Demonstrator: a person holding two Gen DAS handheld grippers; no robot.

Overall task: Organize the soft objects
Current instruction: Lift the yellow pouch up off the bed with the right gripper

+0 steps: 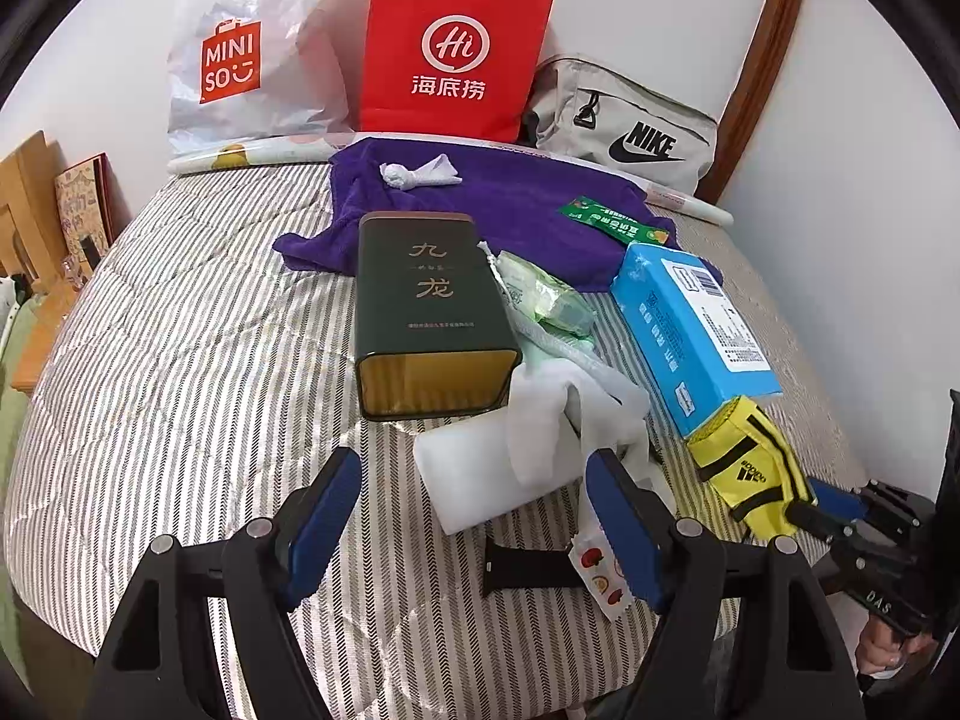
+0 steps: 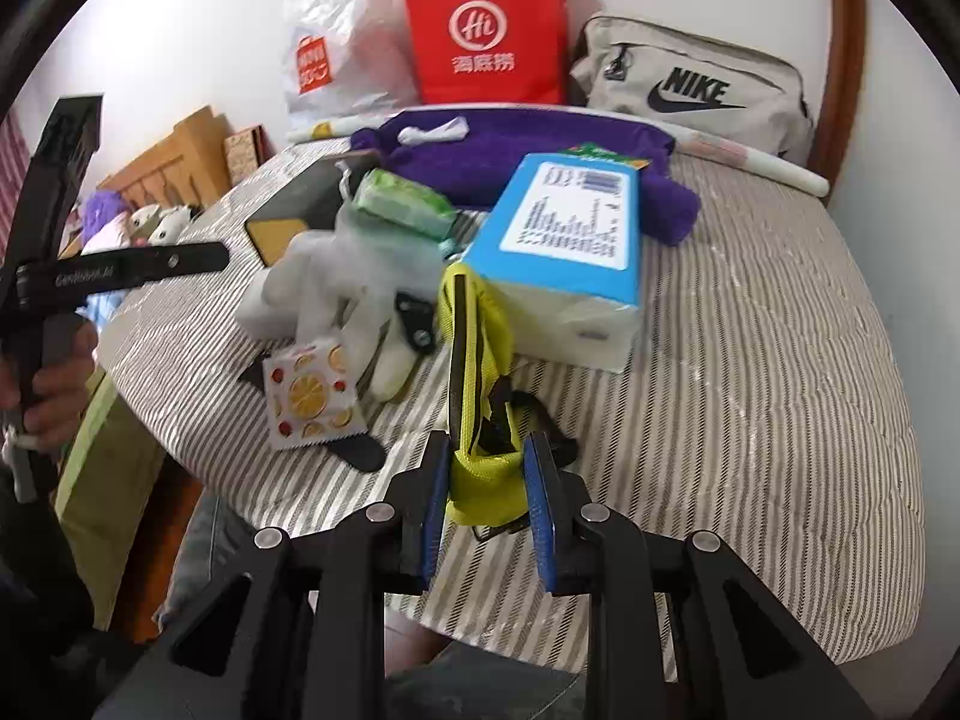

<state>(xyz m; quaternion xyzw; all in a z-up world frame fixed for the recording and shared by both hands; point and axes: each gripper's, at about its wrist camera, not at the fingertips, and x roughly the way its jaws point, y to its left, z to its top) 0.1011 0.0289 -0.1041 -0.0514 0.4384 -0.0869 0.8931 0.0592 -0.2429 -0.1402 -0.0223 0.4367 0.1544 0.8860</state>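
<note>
A yellow pouch [image 2: 477, 360] with black trim lies on the striped bed beside the blue tissue pack [image 2: 564, 228]. My right gripper [image 2: 487, 468] is shut on its near end; the left wrist view shows the same pouch [image 1: 744, 462] held by the right gripper [image 1: 831, 504]. My left gripper [image 1: 474, 516] is open just short of a white foam sheet [image 1: 480, 468], nothing between its pads. Further back a purple towel [image 1: 510, 198] carries a knotted white sock [image 1: 420, 174]. A soft green wipes packet [image 1: 552, 297] lies between tin and tissue pack.
A dark green tin [image 1: 426, 300] lies open-ended toward me. A fruit-print sachet [image 2: 312, 390] and a black strap [image 1: 528, 564] lie near the bed's front edge. Against the wall stand a white plastic bag [image 1: 240, 60], a red paper bag [image 1: 450, 54] and a grey bag [image 1: 630, 126].
</note>
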